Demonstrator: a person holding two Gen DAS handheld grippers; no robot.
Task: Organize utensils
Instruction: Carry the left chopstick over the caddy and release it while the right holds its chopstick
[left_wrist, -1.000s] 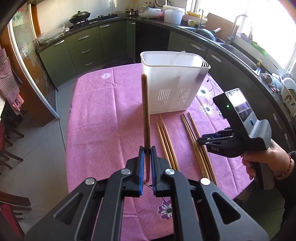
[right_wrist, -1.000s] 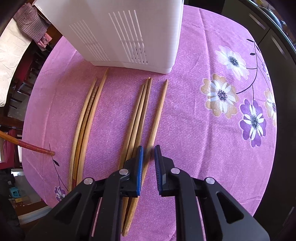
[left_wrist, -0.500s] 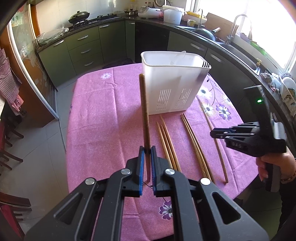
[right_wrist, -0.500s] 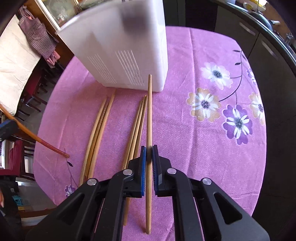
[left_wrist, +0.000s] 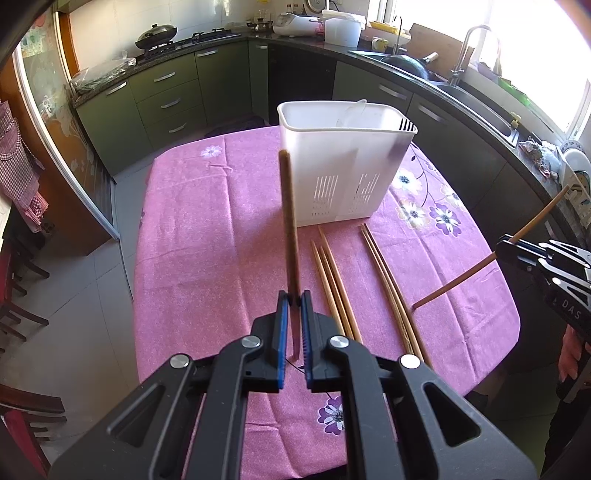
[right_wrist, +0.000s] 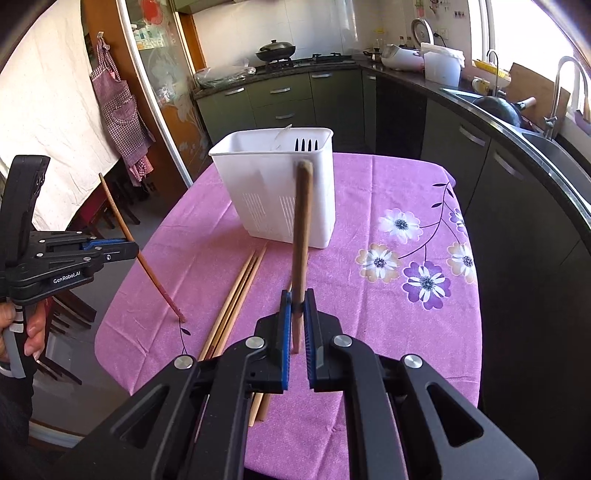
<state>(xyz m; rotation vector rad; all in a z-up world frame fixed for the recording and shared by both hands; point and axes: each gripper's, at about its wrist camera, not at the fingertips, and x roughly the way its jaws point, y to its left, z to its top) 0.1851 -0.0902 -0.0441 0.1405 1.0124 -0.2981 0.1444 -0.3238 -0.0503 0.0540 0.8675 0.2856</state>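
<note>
My left gripper (left_wrist: 291, 299) is shut on a dark wooden chopstick (left_wrist: 289, 221) that points toward the white slotted utensil holder (left_wrist: 343, 173). It also shows in the right wrist view (right_wrist: 129, 251). My right gripper (right_wrist: 297, 299) is shut on a lighter chopstick (right_wrist: 302, 225), lifted above the table and tilted; it shows at the right edge of the left wrist view (left_wrist: 509, 243). Several chopsticks (left_wrist: 332, 280) lie in two bunches on the pink tablecloth in front of the holder. The holder (right_wrist: 277, 192) stands upright mid-table.
The table with the pink floral cloth (left_wrist: 207, 236) stands in a kitchen. Dark green cabinets (left_wrist: 162, 99) and a counter with a sink (left_wrist: 480, 96) curve around the back and right. Dark wooden chairs (left_wrist: 18, 295) stand at the left.
My right gripper closed on a chopstick from the right bunch and lifted it off the cloth, swinging up and right. My left gripper stayed put with its chopstick.
</note>
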